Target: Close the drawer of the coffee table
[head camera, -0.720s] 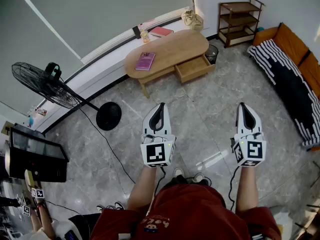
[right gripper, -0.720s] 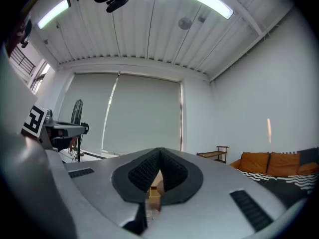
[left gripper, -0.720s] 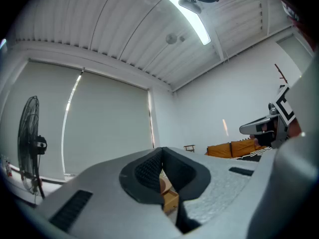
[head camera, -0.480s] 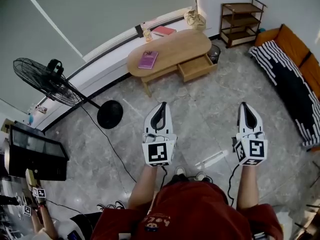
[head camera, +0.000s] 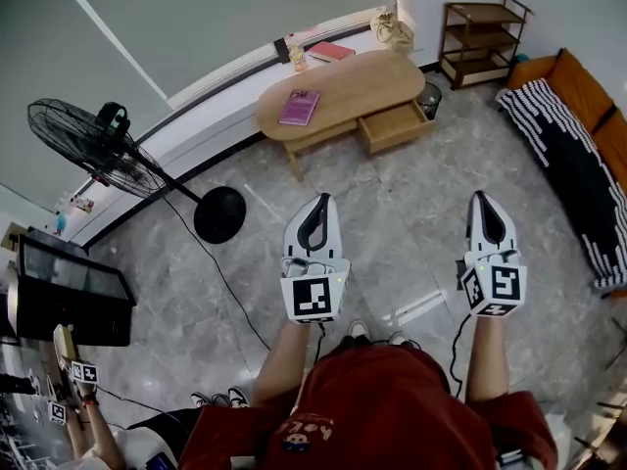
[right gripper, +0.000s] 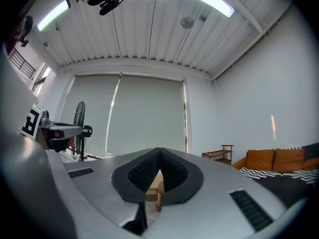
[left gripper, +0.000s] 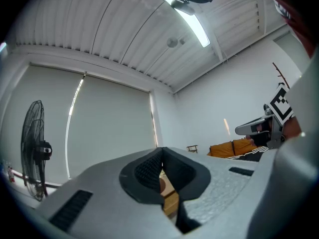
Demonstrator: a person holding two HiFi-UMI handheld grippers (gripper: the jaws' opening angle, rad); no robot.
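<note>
The drawer (head camera: 395, 126) was open.
Your left gripper (head camera: 320, 200) and right gripper (head camera: 480, 198) were squeezed closed, empty, far from the coffee table (head camera: 343, 84).

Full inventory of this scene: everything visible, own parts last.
coffee table: one, light wood, oval, far side by the window wall
drawer: one, light wood, pulled open at the table's front
pink book: one, on the tabletop's left part
red book: one, on the ledge behind the table
bin: one, dark, on the floor at the table's right end
fan: one, black, standing at left
shelf unit: one, brown, far right corner
sofa: one, orange, right edge
blanket: one, black-and-white striped, on the sofa
left gripper: white, shut, empty
right gripper: white, shut, empty
</note>
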